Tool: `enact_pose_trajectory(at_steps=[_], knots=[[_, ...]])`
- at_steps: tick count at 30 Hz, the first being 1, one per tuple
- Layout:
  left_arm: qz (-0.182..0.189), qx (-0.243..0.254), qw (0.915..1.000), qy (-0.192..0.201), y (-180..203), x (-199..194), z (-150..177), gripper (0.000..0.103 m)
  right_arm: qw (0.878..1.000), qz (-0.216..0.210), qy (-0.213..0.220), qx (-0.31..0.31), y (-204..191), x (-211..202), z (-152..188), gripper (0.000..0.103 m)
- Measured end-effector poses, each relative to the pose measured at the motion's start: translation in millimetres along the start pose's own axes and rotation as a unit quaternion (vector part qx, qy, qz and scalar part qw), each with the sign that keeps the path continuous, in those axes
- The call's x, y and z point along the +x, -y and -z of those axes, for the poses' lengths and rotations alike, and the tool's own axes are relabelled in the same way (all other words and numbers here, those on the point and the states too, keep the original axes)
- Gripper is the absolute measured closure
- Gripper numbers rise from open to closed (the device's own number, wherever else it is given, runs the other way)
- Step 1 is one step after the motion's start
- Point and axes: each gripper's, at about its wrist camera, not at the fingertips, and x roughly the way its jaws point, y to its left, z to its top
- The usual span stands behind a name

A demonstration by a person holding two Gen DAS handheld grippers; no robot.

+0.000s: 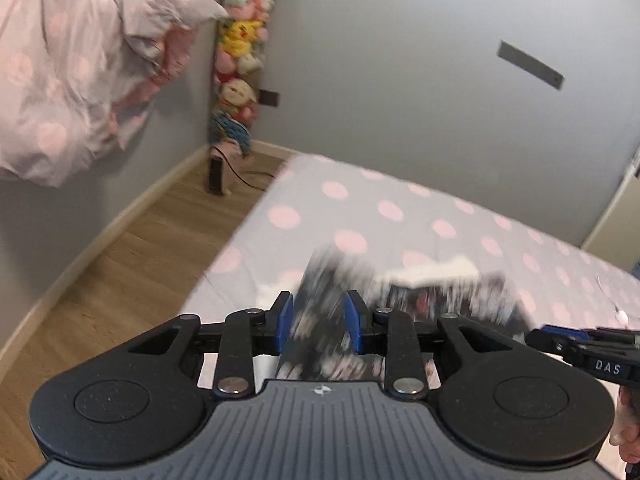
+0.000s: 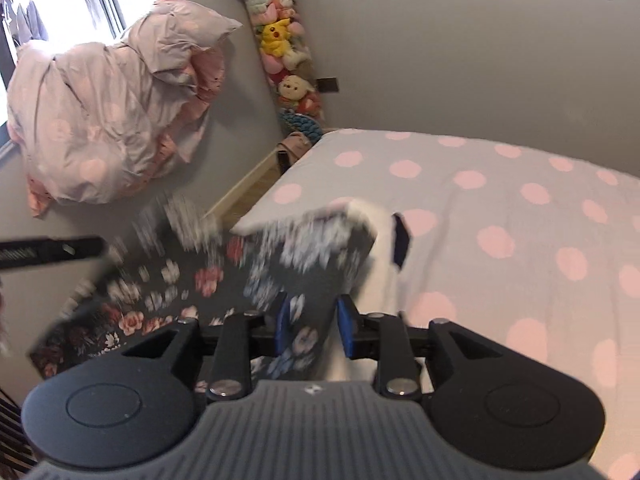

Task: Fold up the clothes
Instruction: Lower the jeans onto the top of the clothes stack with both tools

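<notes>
Two tools share one dark floral garment, held up in the air above the polka-dot bed. The left tool has its blue pads pressed on a bunched fold of the cloth, and the right tool is likewise clamped on a fold, with white lining showing at about 1 o'clock from its grip. In the left view the right tool's body pokes in at 3 o'clock; in the right view the left tool shows at 9 o'clock.

Motion blur on the print suggests thin, light, very limp fabric that swings freely and will sag between the two grips. It looks smooth, so a single layer might slip; pinching a doubled edge or seam near the corners seems safer. Nothing fragile here. A crumpled duvet hangs at 10 o'clock, with a column of plush toys at 12 o'clock.
</notes>
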Motion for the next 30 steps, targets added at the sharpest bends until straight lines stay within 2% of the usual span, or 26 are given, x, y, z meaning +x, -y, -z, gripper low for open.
enact_pose_trajectory(at_steps=[2,7,9,10,12,15,18,20,22,26,28,30], knots=[[-0.005,0.006,1.0,0.001,0.0,-8.1,-5.6,0.071,1.0,0.008,0.009,-0.008,5.0,-4.3,-7.2,0.071],[-0.02,0.003,0.9994,-0.028,-9.6,-5.7,9.9,0.071,0.999,-0.035,-0.003,-0.011,7.4,-20.6,-7.8,0.072],[-0.019,-0.015,0.9985,-0.05,-20.1,-2.5,20.9,0.068,0.998,-0.061,-0.022,0.01,12.9,-25.8,-0.6,0.068],[-0.017,-0.027,0.9977,-0.06,-25.7,-0.9,26.3,0.067,0.997,-0.072,-0.03,0.024,16.7,-27.8,3.3,0.059],[-0.011,-0.052,0.9957,-0.076,-34.7,-0.4,37.3,0.064,0.994,-0.087,-0.047,0.049,23.3,-28.1,13.2,0.06],[-0.008,-0.093,0.9926,-0.078,-41.0,-2.3,48.5,0.063,0.989,-0.103,-0.065,0.081,32.4,-23.2,26.1,0.059],[-0.005,-0.133,0.9879,-0.079,-47.3,-4.1,59.6,0.068,0.982,-0.124,-0.084,0.113,37.7,-12.5,35.2,0.063],[-0.014,-0.138,0.9872,-0.079,-44.9,-4.3,60.5,0.077,0.978,-0.134,-0.097,0.13,35.6,-3.2,37.0,0.077],[-0.023,-0.141,0.9864,-0.081,-41.1,-5.8,56.0,0.083,0.977,-0.137,-0.091,0.134,28.9,1.4,29.4,0.091],[-0.036,-0.136,0.9864,-0.085,-33.9,-10.6,51.5,0.086,0.98,-0.163,-0.041,0.105,12.7,-15.1,-6.3,0.093],[-0.035,-0.13,0.9868,-0.091,-29.0,-8.1,57.1,0.086,0.983,-0.147,-0.049,0.101,13.1,-15.9,-9.5,0.093],[-0.034,-0.124,0.9875,-0.092,-24.5,-4.0,64.6,0.086,0.985,-0.124,-0.068,0.1,20.2,-8.9,3.5,0.093]])
